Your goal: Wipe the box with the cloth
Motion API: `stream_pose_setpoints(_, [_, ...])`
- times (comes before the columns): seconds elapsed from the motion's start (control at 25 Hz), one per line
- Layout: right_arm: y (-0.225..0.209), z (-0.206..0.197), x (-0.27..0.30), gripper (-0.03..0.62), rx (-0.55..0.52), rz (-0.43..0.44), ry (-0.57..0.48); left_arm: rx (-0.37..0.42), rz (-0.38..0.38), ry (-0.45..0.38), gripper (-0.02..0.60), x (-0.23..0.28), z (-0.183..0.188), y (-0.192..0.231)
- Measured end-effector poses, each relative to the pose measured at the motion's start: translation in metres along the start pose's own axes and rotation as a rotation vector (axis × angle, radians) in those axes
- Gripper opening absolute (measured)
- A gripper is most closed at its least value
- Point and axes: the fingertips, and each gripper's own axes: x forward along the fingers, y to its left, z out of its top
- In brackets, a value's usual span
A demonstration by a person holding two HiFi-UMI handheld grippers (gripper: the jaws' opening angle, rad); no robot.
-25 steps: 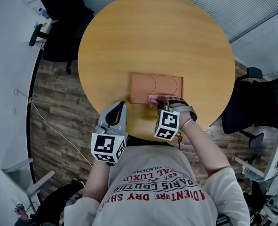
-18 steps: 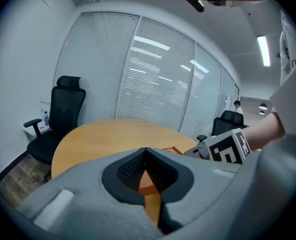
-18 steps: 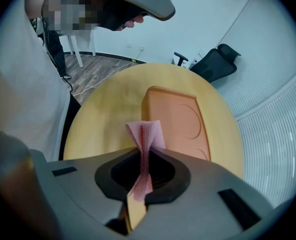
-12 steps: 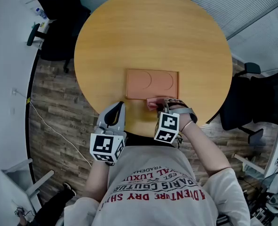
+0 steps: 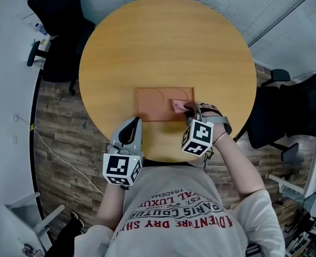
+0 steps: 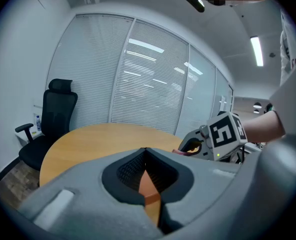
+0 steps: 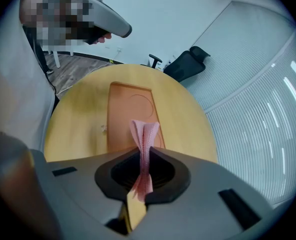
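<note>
Box [image 5: 153, 104] lies lengthwise left-to-right; right claw [image 5: 189, 109] pinches cloth [image 5: 177, 105] on it, left claw [image 5: 131, 123] closed.

Bright, even indoor light fills all three views. From above, the round wooden table [image 5: 168, 47] is uniformly lit with almost no shadow, and the room bows outward toward the frame edges. Both gripper views are fisheye circles with black corners. A ceiling light strip [image 6: 256, 50] glares white, and pale reflections streak the curved window blinds [image 6: 153, 84]. Closest to each lens, the left gripper [image 6: 145, 150], right gripper [image 7: 143, 153] and pink cloth [image 7: 145, 131] look soft and slightly blurred.
</note>
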Motion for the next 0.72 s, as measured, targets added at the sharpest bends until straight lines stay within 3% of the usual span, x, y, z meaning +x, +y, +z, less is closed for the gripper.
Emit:
stream_pose_setpoints(0.32, [-0.048,-0.009,0.03,0.031,-0.035,-0.125,-0.019,0.01,0.001,0.021,0.008,0.016,0.002,0.006])
stream_pose_setpoints(0.72, [-0.043,-0.019,0.071,0.029,-0.012,-0.064,0.032,0.007,0.009,0.042,0.008,0.024,-0.002,0.021])
